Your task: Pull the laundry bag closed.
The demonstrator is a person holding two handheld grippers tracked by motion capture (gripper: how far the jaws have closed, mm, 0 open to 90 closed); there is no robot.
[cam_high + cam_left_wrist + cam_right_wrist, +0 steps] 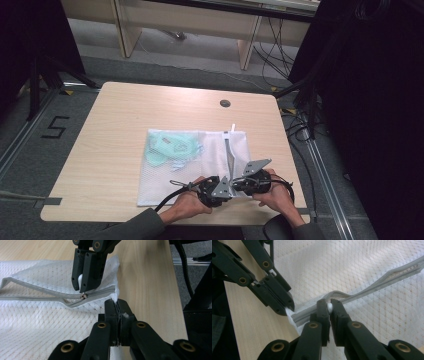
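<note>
A white mesh bag (pixel 212 150) lies flat on the wooden table (pixel 115 150) with pale green items (pixel 167 145) inside its far left part. Its grey zipper (pixel 37 290) stands partly open, running from the bag's far edge to its near right corner. My left gripper (pixel 117 302) is shut on that corner of the bag (pixel 290 313). My right gripper (pixel 329 302) is shut on the white zipper pull (pixel 329 307), close to the closed end of the zipper. In the high view the left gripper (pixel 225 192) and right gripper (pixel 240 182) sit tip to tip at the bag's near right.
A round cable hole (pixel 225 103) sits near the table's far edge. The table's right edge (pixel 175 290) runs close beside the grippers. Black curtains and stands flank the table, and cables (pixel 300 125) lie on the floor at the right.
</note>
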